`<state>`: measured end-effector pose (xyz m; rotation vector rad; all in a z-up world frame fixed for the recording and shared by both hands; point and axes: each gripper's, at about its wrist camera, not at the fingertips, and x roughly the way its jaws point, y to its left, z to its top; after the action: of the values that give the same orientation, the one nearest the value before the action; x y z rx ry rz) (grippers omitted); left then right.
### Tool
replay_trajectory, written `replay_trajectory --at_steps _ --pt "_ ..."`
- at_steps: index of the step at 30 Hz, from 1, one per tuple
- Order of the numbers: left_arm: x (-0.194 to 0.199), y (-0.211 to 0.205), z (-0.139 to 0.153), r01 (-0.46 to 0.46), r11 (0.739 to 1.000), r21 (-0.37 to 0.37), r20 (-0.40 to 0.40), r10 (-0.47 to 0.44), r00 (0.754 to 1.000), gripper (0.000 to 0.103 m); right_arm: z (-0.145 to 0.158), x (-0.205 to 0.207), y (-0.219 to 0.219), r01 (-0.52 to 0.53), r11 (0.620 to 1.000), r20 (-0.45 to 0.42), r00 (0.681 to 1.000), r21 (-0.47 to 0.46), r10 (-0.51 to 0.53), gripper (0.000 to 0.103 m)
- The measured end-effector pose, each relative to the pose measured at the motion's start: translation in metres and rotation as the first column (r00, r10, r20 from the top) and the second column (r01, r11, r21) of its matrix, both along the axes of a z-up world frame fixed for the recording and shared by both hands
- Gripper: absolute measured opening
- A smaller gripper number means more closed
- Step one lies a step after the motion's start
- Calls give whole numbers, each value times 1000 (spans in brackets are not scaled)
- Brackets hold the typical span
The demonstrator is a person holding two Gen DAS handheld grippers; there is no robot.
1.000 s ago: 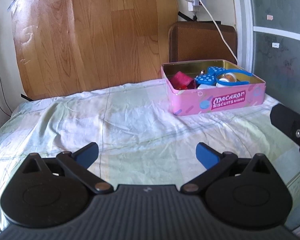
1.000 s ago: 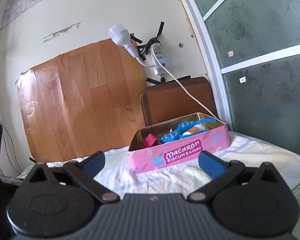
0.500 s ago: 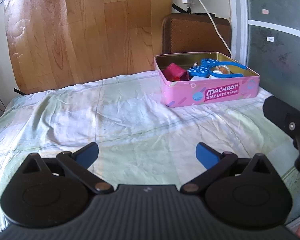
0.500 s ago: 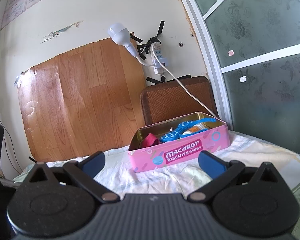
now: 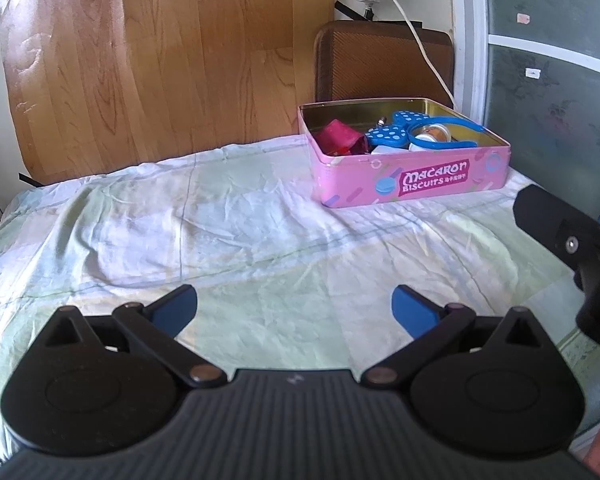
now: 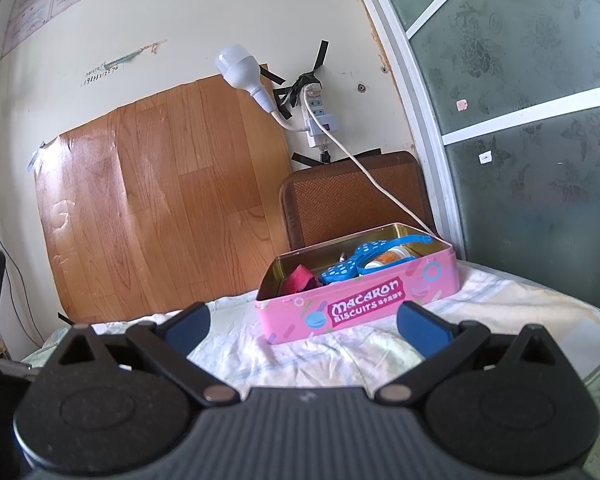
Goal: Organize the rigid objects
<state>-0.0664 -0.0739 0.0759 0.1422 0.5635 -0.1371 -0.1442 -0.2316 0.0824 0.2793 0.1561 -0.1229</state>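
Observation:
A pink "Macaron Biscuits" tin [image 5: 416, 184] stands open at the far right of the cloth-covered surface; it also shows in the right wrist view [image 6: 364, 308]. Inside lie a blue polka-dot bow headband [image 5: 396, 130], a dark red object [image 5: 338, 138] and a small round jar [image 5: 430, 134]. My left gripper [image 5: 294, 308] is open and empty, low over the cloth, well short of the tin. My right gripper [image 6: 302, 326] is open and empty, in front of the tin; its black body shows at the right edge of the left wrist view [image 5: 568, 236].
A crumpled pale green and white cloth [image 5: 220, 220] covers the surface. A wooden panel [image 5: 160, 60] leans on the wall behind. A brown cushion [image 5: 380, 64] stands behind the tin. A white cable [image 6: 372, 184] runs from a wall power strip [image 6: 318, 120]. Frosted glass door [image 6: 540, 140] at right.
The left wrist view has shifted: the tin first moved left and up in the frame, then drifted back a little. Both grippers stay open and empty; the right view hardly changes.

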Motion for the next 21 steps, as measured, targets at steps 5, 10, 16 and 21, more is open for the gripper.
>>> replay_trajectory --at_steps 5,10,16,21 --pt "-1 -1 -1 5 1000 -2 -4 -5 1000 103 0 0 -1 -2 1000 -1 1000 1 2 103" --pt "0 -1 -1 5 1000 -3 -6 -5 1000 103 -1 0 0 3 1000 -6 1000 1 -3 103" --pt "0 1 -3 7 1000 -8 -16 -7 1000 103 -2 1 0 5 1000 -9 1000 2 -5 103" --pt "0 1 -3 12 1000 -16 -20 -13 1000 103 -2 1 1 5 1000 -12 1000 2 -5 103"
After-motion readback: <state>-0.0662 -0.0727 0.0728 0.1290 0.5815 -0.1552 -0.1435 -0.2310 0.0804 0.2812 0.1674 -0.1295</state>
